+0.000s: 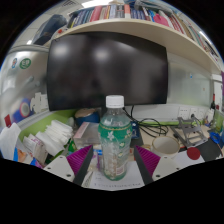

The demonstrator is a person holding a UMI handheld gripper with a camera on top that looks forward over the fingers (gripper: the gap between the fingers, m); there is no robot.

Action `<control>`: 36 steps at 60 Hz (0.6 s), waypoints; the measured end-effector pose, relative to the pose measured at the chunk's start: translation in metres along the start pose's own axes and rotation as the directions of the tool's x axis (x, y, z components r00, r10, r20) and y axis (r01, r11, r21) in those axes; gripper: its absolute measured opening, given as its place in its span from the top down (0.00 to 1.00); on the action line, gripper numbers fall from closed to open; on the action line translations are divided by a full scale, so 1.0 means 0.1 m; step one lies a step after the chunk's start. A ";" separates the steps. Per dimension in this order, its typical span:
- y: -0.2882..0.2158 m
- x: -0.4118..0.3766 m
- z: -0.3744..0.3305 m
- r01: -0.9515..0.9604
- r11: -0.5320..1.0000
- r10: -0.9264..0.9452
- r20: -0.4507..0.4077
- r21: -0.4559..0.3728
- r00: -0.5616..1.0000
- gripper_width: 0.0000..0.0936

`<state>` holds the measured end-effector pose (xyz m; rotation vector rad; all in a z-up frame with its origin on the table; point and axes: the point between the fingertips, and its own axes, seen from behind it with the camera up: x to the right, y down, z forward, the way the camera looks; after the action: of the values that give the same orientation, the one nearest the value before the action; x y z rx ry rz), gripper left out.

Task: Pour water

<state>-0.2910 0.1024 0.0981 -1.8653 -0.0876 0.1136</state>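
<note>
A clear plastic water bottle (114, 140) with a white cap and a green label stands upright on a white sheet (112, 178) on the desk. It stands between the fingers of my gripper (113, 168). The left pad (84, 162) and the right pad (143, 165) sit at either side of its lower part, with a small gap at each side. The gripper is open. The bottle's base is hidden low between the fingers.
A large dark monitor (108, 68) stands behind the bottle, under a shelf of books (130, 14). A white cup (166, 144) and a small red thing (193, 153) are to the right among cables. Packets and clutter (48, 138) lie to the left.
</note>
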 end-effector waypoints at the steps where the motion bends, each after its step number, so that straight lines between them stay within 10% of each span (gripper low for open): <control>1: -0.01 0.00 0.04 0.000 1.000 0.000 -0.004 0.006 1.000 0.10; 10: -0.14 0.07 0.24 0.024 0.998 -0.020 -0.057 0.060 0.998 0.45; 36: -0.21 0.12 0.31 -0.135 0.987 0.140 -0.054 0.092 0.989 0.68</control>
<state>-0.2830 0.1389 0.1084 -1.7845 0.0870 0.1541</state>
